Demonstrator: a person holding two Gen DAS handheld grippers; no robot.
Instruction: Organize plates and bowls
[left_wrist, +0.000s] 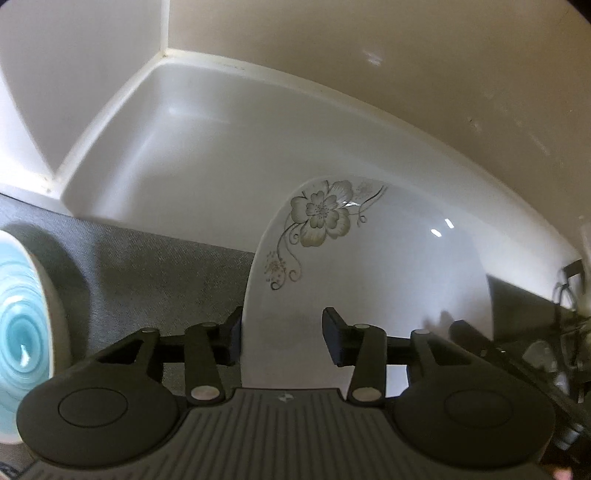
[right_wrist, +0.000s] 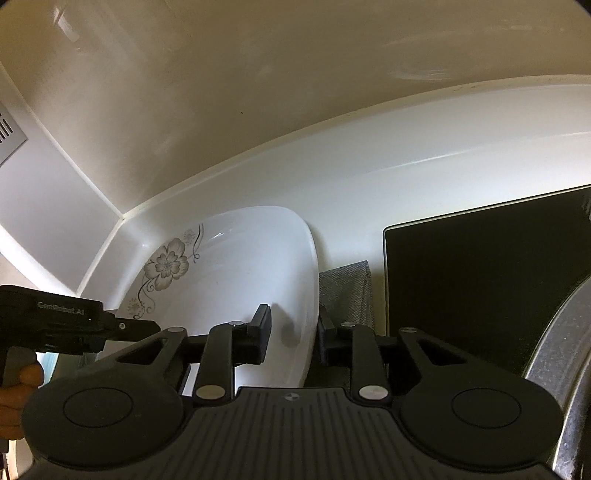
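A white bowl with a grey flower print (left_wrist: 369, 266) is held between both grippers in front of a white wall corner. My left gripper (left_wrist: 282, 341) straddles the bowl's left rim, one finger outside and one inside, with a visible gap at the inner pad. My right gripper (right_wrist: 293, 339) straddles the same bowl's (right_wrist: 236, 273) right rim, fingers close on either side. The left gripper's body (right_wrist: 66, 325) shows at the left of the right wrist view. A bowl with a blue spiral inside (left_wrist: 22, 325) stands at the far left.
A grey cloth mat (left_wrist: 155, 280) covers the counter under the bowls. A white ledge and backsplash (left_wrist: 192, 122) run behind. A black glass panel (right_wrist: 480, 288) lies to the right, with a speckled metal rim (right_wrist: 561, 343) at the far right.
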